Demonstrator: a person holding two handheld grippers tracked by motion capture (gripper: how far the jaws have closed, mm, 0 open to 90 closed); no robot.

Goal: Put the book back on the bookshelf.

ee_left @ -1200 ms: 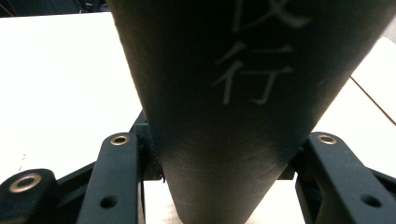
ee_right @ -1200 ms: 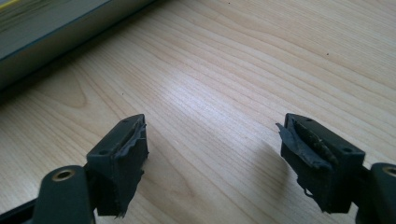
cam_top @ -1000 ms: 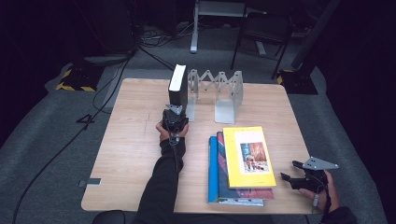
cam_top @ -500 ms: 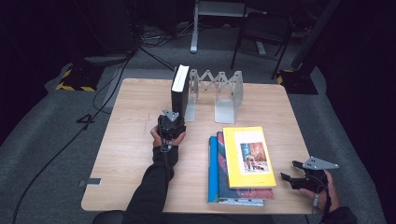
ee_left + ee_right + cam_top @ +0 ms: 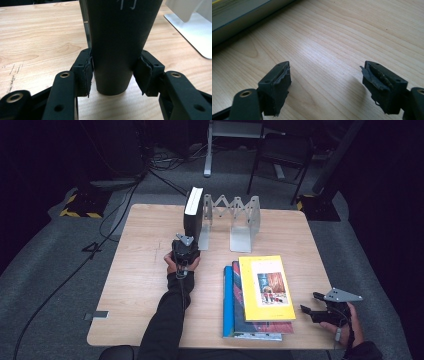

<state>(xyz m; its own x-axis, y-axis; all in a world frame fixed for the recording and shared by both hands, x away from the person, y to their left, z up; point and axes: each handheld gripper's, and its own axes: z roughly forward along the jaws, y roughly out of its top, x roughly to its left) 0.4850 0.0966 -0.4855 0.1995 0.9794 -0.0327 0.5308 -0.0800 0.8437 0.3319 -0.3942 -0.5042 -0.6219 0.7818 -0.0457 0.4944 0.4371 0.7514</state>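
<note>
- The left gripper (image 5: 186,246) has drawn back slightly toward the person since a second ago; the black book (image 5: 193,215) stays put.
- The book stands upright at the table's (image 5: 140,270) far side against the metal rack (image 5: 235,220), spine toward the person.
- The left pads (image 5: 86,72) flank the spine, seemingly gripping; the right gripper (image 5: 312,312) is open, empty.

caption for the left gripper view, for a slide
Left gripper closed on the spine of an upright black book on the table.
</note>
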